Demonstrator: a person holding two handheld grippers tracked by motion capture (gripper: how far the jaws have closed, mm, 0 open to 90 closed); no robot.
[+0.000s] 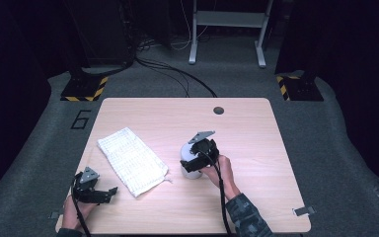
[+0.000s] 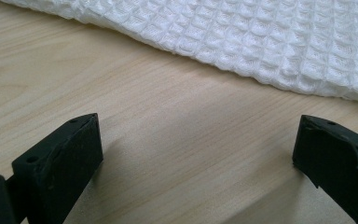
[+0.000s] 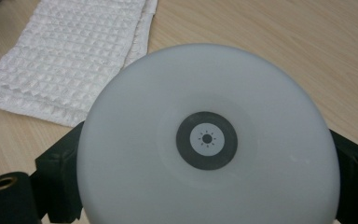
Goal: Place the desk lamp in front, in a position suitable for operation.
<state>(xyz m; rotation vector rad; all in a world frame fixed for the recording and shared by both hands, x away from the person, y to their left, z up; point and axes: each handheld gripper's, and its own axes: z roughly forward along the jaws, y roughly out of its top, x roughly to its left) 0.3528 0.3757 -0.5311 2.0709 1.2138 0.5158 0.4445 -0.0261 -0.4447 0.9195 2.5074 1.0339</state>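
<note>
The counter (image 1: pixel 256 128) is one pale wooden top with rounded corners and a single dark round hole (image 1: pixel 218 110) near its far edge; grey floor (image 1: pixel 325 143) runs around it on all sides, and the far half and the right-hand stretch of the top lie bare, leaving wide room there. One white waffle-weave cloth (image 1: pixel 132 160) lies folded flat on the left half, slanting from the left edge toward the middle, well in from the near edge. One white round lamp (image 1: pixel 188 157) with a small dark ring mark on its top stands near the middle of the counter, just right of the cloth's near corner and apart from it. The right hand-held gripper (image 1: pixel 193 159) comes at it from the near side, and in the right gripper view its two jaws stand wide on either side of the lamp's body, flanks against it. The left hand-held gripper (image 1: pixel 103 193) sits low at the near left corner, close to the counter's edge, jaws spread wide over bare wood with nothing between them, the cloth's edge just beyond.
</note>
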